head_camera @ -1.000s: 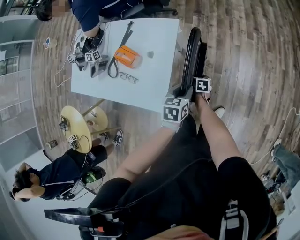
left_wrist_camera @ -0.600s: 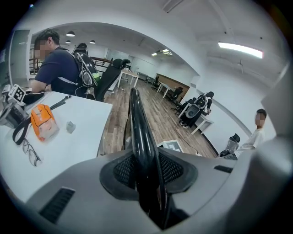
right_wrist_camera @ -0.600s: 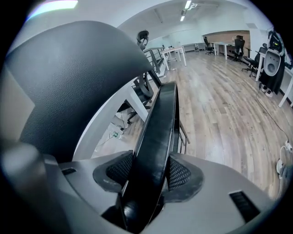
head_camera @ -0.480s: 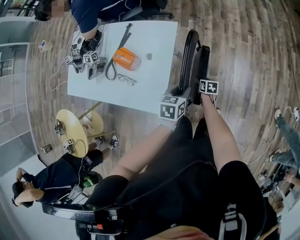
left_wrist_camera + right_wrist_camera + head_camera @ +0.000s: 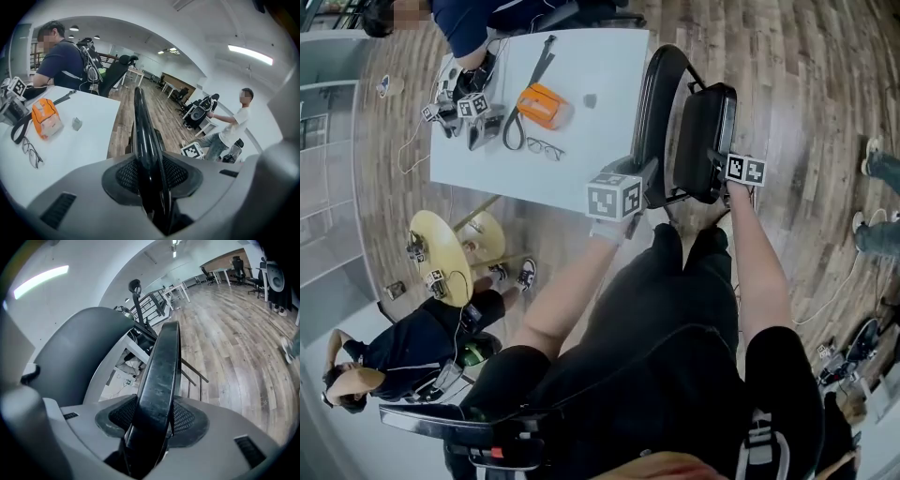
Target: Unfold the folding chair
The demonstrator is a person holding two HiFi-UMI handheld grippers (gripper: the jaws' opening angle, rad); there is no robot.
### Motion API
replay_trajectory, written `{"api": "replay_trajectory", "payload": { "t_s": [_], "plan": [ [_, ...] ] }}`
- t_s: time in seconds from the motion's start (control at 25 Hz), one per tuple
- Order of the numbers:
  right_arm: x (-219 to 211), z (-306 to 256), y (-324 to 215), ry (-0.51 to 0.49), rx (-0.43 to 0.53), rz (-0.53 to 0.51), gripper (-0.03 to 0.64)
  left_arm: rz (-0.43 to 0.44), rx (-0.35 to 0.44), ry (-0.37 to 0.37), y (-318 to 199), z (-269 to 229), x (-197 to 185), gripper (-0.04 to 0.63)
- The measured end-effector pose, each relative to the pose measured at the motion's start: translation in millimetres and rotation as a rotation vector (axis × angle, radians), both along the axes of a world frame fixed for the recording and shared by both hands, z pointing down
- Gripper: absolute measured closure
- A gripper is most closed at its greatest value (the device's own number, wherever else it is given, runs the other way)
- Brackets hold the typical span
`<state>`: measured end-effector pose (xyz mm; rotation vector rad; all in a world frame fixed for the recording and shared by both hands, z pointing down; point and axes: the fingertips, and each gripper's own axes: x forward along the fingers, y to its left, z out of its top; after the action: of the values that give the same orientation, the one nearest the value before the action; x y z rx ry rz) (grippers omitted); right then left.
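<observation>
The black folding chair stands beside the white table, partly opened. Its curved back frame and padded seat have a gap between them. My left gripper is shut on the glossy black frame tube, which runs up between its pads in the left gripper view. My right gripper grips the seat's edge. Its jaws have just been closing a little, with that edge between them and the pads pressing on it. The chair's legs are hidden under my arms.
On the table lie an orange pouch, glasses, a black strap and other grippers. A person sits at its far side. A yellow stool and a second person are at the left. Wooden floor lies to the right.
The seat has swung to the right, away from the back frame, so the chair has opened. My right gripper went right with it; my left shifted slightly left and down.
</observation>
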<state>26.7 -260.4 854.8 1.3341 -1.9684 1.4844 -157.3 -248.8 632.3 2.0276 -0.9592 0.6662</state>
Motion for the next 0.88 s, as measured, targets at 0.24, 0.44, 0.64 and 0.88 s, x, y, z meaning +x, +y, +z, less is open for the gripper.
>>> {"api": "replay_trajectory", "payload": {
  "t_s": [0.24, 0.44, 0.64, 0.88],
  "plan": [
    [36.9, 12.4, 13.0, -0.128, 0.045, -0.003, 0.407, -0.004, -0.044, -0.006, -0.8, 11.8, -10.8, 0.492],
    [74.4, 27.1, 25.1, -0.231, 0.077, -0.002, 0.405, 0.002, -0.053, -0.012, 1.1, 17.8, -1.7, 0.491],
    [120.9, 51.4, 42.1, -0.317, 0.086, -0.015, 0.407, 0.011, -0.059, 0.017, 9.3, 31.1, 14.3, 0.489],
    [170.6, 84.4, 59.8, -0.452, 0.096, -0.033, 0.407, 0.017, -0.064, 0.057, 15.3, 47.4, 24.9, 0.489]
  ]
}}
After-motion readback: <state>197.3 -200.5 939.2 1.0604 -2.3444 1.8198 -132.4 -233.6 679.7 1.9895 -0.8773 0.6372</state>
